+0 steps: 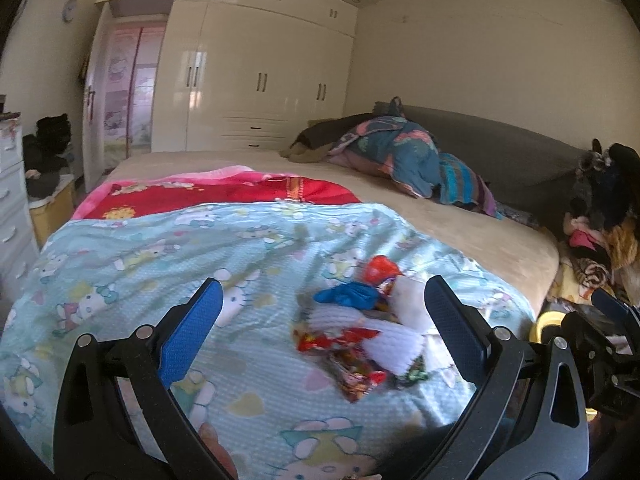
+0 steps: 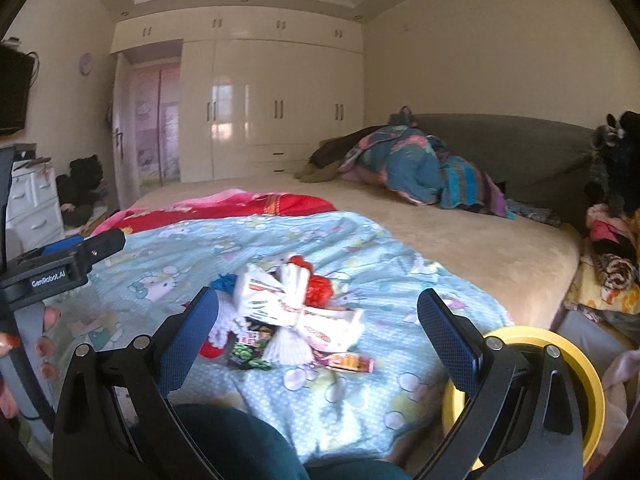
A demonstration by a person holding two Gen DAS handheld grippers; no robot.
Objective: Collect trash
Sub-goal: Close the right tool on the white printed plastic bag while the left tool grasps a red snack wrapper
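A pile of trash (image 1: 360, 328) lies on the light blue cartoon blanket (image 1: 140, 252) on the bed: white paper, red and blue crumpled bits, printed snack wrappers. It also shows in the right wrist view (image 2: 296, 312). My left gripper (image 1: 322, 322) is open and empty, its blue pads either side of the pile, a little short of it. My right gripper (image 2: 318, 328) is open and empty, with the pile between and just beyond its fingertips. A yellow-rimmed bin (image 2: 588, 384) stands beside the bed behind the right finger.
A red blanket (image 2: 240, 206) lies past the blue one. Bundled bedding (image 2: 412, 168) sits by the grey headboard. Clothes are heaped at the right bedside (image 2: 616, 256). White drawers (image 1: 12, 208) stand on the left, a cream wardrobe (image 1: 264, 76) at the back.
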